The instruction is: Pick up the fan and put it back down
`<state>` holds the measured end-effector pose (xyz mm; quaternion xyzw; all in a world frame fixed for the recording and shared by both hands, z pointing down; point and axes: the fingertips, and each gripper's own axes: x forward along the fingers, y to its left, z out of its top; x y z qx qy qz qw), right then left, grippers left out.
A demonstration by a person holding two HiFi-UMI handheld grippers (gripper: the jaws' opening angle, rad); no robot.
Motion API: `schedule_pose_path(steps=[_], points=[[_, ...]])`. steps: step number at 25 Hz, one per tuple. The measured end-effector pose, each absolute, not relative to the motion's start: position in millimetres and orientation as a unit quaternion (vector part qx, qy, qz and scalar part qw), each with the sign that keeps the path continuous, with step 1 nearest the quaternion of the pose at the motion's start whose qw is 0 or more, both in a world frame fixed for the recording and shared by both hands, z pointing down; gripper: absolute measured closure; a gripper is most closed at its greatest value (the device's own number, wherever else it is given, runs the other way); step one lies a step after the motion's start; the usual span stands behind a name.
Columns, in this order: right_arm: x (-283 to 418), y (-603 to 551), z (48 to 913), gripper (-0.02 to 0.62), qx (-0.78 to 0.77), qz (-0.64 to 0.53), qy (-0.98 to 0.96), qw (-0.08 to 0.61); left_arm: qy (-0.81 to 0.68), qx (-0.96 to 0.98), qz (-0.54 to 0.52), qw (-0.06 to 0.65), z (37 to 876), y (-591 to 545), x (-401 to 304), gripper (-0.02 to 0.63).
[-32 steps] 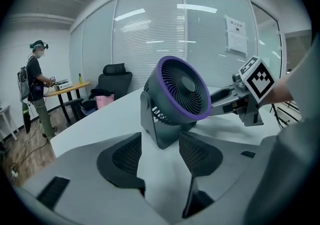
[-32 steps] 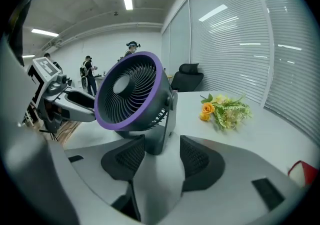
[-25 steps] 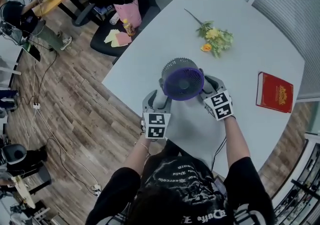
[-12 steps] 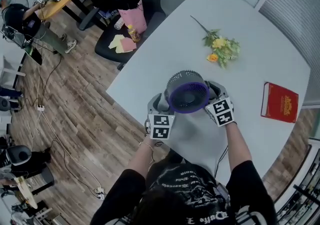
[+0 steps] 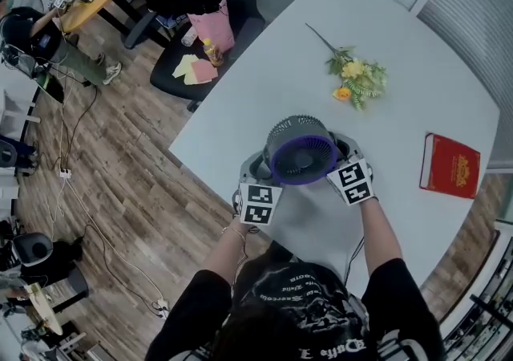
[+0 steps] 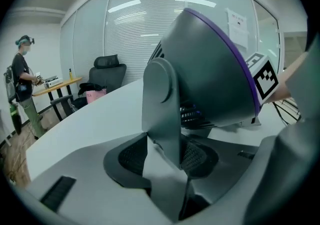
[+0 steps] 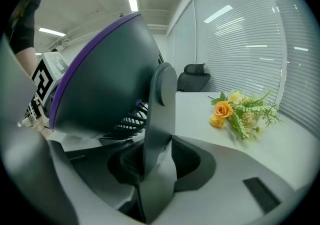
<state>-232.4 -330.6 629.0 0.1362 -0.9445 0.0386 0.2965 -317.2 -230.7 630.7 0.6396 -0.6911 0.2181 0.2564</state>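
Your left tool (image 5: 260, 165) and right tool (image 5: 344, 144), jaws closing on opposite sides of the fan (image 5: 300, 155) at frame centre: uneven clamping could tilt it, dropping it onto the desk (image 5: 385, 30).

Yellow-and-orange flower sprig (image 5: 357, 79) and red book (image 5: 450, 164) well apart on the white table (image 5: 264, 95); black chair (image 5: 164, 75) beside it.

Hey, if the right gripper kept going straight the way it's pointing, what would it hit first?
The grey, purple-rimmed round desk fan: its upright side arm stands between the right gripper's closing jaws, pads seemingly touching it, with nothing nearer.
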Motion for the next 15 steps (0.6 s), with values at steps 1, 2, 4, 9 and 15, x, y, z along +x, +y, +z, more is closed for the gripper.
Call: schedule_pose_path(steps=[1,2,4,9,15], points=[[-232,-330,629,0.471,0.137,0.042,-0.944,0.297,-0.693,0.637,0.219,0.257,631,-230,-317,0.424],[-231,-330,630,0.472,0.139,0.044,-0.943,0.298,-0.695,0.634,0.218,0.259,632,-230,-317,0.43],[-230,-331,630,0.477,0.146,0.038,-0.942,0.301,-0.698,0.628,0.218,0.265,634,-229,-317,0.437],[-228,-332,624,0.491,0.172,0.054,-0.939,0.292,-0.704,0.621,0.216,0.267,633,-232,-318,0.462],[-227,-338,608,0.499,0.187,0.079,-0.939,0.277,-0.707,0.63,0.201,0.252,608,-239,-321,0.462]])
